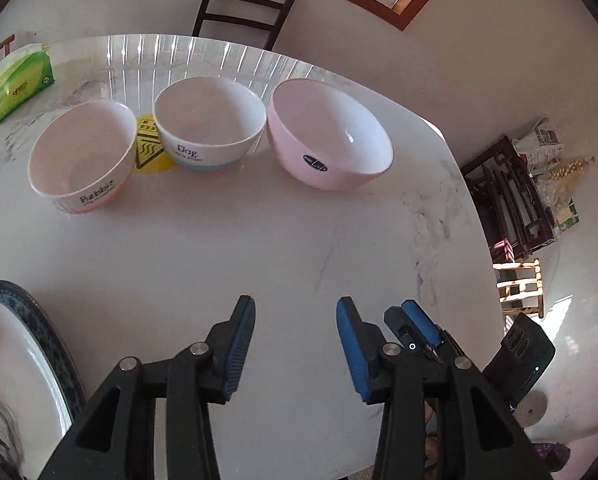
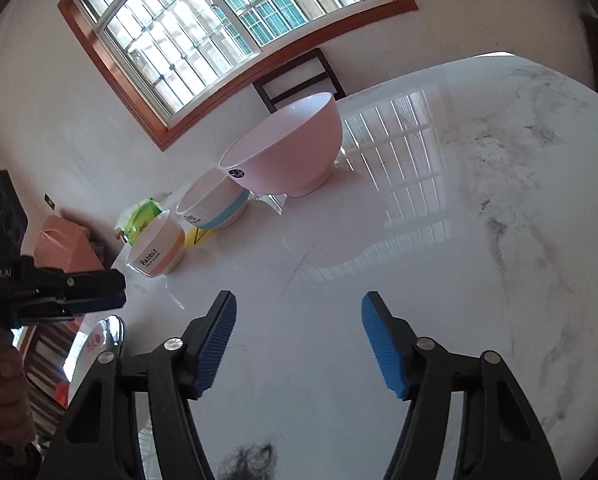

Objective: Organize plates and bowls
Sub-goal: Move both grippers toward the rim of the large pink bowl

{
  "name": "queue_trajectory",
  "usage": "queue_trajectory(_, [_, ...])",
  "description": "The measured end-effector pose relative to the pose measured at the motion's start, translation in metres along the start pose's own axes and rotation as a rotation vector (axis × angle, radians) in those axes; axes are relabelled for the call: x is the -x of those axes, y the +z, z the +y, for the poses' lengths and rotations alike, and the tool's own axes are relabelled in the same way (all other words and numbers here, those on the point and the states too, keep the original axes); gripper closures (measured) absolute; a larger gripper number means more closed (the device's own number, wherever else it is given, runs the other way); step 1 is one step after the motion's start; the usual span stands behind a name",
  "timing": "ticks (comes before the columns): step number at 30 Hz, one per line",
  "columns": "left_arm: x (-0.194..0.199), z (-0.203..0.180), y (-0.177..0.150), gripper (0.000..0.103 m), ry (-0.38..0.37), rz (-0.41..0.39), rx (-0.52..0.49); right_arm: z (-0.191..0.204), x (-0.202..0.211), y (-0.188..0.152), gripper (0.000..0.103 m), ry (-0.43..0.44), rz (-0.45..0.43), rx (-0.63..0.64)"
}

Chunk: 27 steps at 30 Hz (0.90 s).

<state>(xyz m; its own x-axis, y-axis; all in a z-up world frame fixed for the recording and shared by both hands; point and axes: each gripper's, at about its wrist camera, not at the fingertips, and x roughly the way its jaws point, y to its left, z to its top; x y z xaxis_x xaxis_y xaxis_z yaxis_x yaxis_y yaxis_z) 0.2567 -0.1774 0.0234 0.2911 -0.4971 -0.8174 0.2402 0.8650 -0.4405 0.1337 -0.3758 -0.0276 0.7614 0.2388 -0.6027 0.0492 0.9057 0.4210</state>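
Bowls line up along the table's [image 1: 259, 240] far edge: Rabbit bowl [image 1: 82, 156], then blue-banded bowl [image 1: 210, 124], then big pink bowl [image 1: 329, 134] nearest the right corner. A patterned plate [image 1: 15, 360] sits at the near left edge. Left gripper [image 1: 295, 344] hangs part-open over bare marble, holding nothing; right gripper [image 2: 298, 342] likewise part-open and unloaded.
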Motion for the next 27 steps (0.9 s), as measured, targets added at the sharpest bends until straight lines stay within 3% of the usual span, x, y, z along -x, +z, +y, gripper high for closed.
queue_trajectory(3, [-0.013, -0.003, 0.029, 0.060, -0.048, 0.008, 0.065, -0.013, 0.011, 0.044, 0.051, -0.017, -0.021, 0.022])
queue_trajectory(6, [-0.033, -0.008, 0.052, 0.060, -0.034, 0.039, 0.093, -0.010, 0.008, 0.096, 0.051, -0.064, 0.008, 0.113])
queue_trajectory(11, [-0.060, -0.003, 0.075, 0.060, -0.053, 0.051, 0.194, 0.003, -0.024, 0.167, 0.051, -0.144, 0.079, 0.236])
queue_trajectory(13, [-0.064, -0.001, 0.079, 0.060, -0.064, 0.039, 0.225, 0.005, -0.043, 0.187, 0.051, -0.137, 0.128, 0.249])
queue_trajectory(18, [-0.076, 0.003, 0.087, 0.060, -0.070, 0.021, 0.269, 0.008, -0.086, 0.213, 0.051, -0.188, 0.183, 0.277])
queue_trajectory(21, [-0.082, 0.003, 0.088, 0.060, -0.044, 0.017, 0.275, 0.008, -0.114, 0.217, 0.051, -0.210, 0.224, 0.286])
queue_trajectory(27, [-0.095, 0.014, 0.091, 0.060, -0.077, 0.019, 0.337, 0.020, -0.151, 0.220, 0.051, -0.243, 0.282, 0.341])
